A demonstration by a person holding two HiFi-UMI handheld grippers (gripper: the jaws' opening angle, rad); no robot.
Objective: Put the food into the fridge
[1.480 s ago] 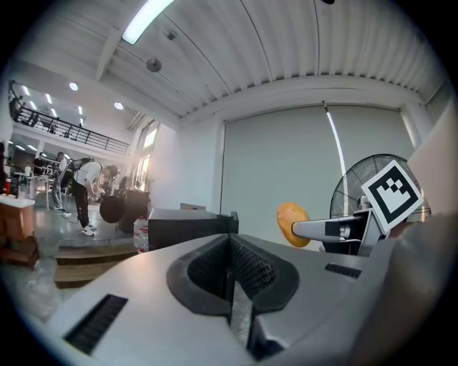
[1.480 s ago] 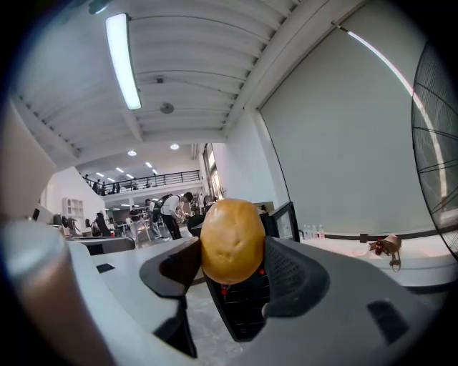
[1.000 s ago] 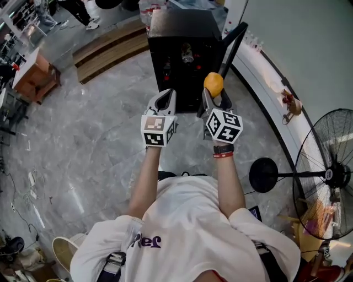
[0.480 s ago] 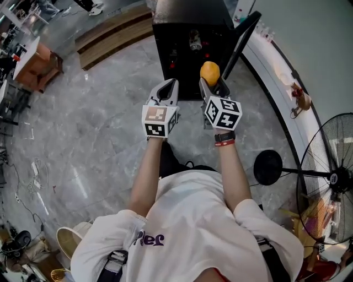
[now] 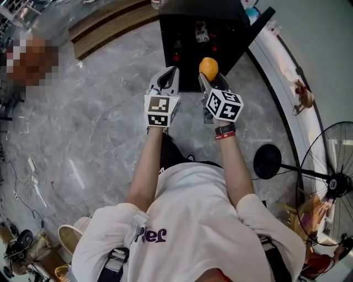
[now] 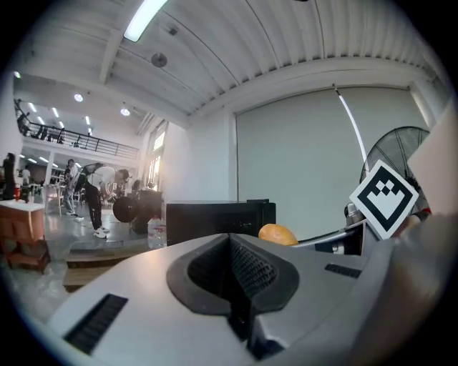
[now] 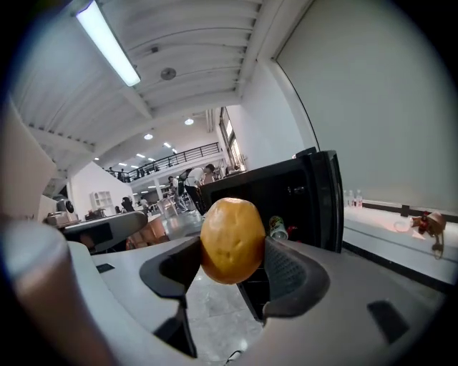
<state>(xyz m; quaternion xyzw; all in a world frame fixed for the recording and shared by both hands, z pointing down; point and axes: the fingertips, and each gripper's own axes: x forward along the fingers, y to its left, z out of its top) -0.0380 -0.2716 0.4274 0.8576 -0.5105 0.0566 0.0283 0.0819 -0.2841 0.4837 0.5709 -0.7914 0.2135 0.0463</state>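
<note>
A glossy grey marble floor (image 5: 99, 126) is spread before the fridge (image 5: 182, 11), a boxy matt-black cabinet whose door (image 5: 259, 27) is swung open; a can (image 5: 201, 34) is dimly made out inside; the left tongs (image 5: 168, 74) are held just in front of the fridge, clenched on nothing; the right tongs (image 5: 210, 77) are clamped on the orange (image 5: 208, 68), round and dimpled, at the fridge's open front; placing and release are judged left to do.

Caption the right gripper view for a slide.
Right gripper holding an orange, open black mini fridge just ahead.
</note>
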